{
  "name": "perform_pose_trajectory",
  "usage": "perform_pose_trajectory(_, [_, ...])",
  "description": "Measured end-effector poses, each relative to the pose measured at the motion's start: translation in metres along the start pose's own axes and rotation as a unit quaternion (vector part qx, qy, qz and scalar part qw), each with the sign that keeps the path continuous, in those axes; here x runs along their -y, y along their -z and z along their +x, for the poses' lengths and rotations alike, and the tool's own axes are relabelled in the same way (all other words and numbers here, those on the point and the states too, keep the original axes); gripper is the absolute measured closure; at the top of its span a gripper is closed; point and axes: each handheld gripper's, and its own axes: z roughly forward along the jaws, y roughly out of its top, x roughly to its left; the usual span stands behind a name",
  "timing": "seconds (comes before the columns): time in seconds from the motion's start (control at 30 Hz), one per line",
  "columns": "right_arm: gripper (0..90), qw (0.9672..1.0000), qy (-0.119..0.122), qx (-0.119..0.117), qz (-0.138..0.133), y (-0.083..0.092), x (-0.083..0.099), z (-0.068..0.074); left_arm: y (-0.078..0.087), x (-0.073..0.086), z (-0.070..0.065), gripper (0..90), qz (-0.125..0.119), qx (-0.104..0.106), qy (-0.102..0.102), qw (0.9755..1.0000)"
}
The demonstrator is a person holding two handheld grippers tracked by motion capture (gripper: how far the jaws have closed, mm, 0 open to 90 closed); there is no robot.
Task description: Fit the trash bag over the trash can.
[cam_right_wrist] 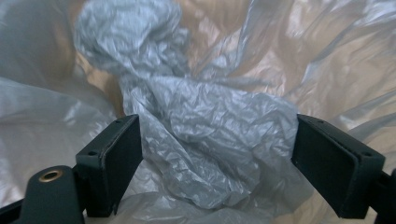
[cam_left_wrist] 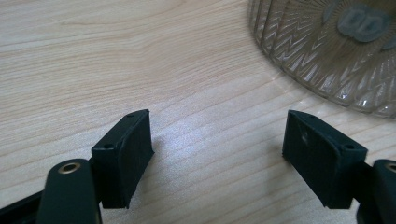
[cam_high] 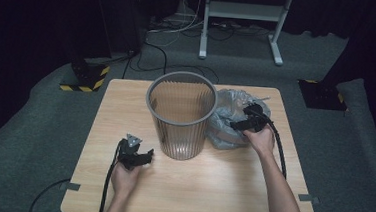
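Observation:
A ribbed, see-through waste bin [cam_high: 180, 115] stands upright mid-table, its base [cam_left_wrist: 327, 51] in the left gripper view's upper right corner. A crumpled grey plastic bag [cam_high: 233, 116] lies just right of it. My right gripper [cam_high: 236, 124] is down on the bag, pointing left toward the bin. Its jaws are open wide [cam_right_wrist: 217, 158], with a bunched fold of the bag [cam_right_wrist: 205, 135] between them; I cannot tell if the pads touch it. My left gripper [cam_high: 147, 158] rests low over the bare wood left of the bin's foot, open [cam_left_wrist: 217, 154] with nothing between its fingers.
The wooden table [cam_high: 121, 106] has free surface to the left and in front of the bin. Beyond the far edge are grey carpet, loose cables and a white desk frame [cam_high: 242, 19]. Black stand bases with hazard tape [cam_high: 85, 81] sit at both far corners.

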Motion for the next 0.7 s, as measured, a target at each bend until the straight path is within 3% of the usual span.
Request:
perform_pose_trajectory(0.17, [25.0,0.9999,0.010,-0.003,0.010,-0.007,0.002,0.003,0.000,0.000,0.000,24.0,0.000,0.000,0.000,1.0000])
perform_pose_trajectory(0.33, [50.6,0.9994,0.032,-0.004,0.010,-0.010,0.003,0.008,0.000,0.000,0.000,24.1,0.000,0.000,0.000,1.0000])
perform_pose_trajectory(0.37, [50.6,0.9994,0.032,-0.004,0.010,-0.010,0.003,0.008,0.000,0.000,0.000,24.1,0.000,0.000,0.000,1.0000])
perform_pose_trajectory(0.4, [63.8,0.9990,0.042,-0.006,0.013,-0.010,0.003,0.010,0.000,0.000,0.000,24.1,0.000,0.001,0.001,1.0000])
perform_pose_trajectory(0.5, [73.4,0.9990,0.039,-0.015,0.017,-0.010,0.004,0.009,0.000,0.000,0.000,24.1,0.000,0.001,0.000,1.0000])
perform_pose_trajectory(0.7, [83.9,0.9985,0.051,-0.007,0.019,-0.008,0.005,0.011,0.000,0.000,0.000,24.1,0.000,0.002,0.001,1.0000])
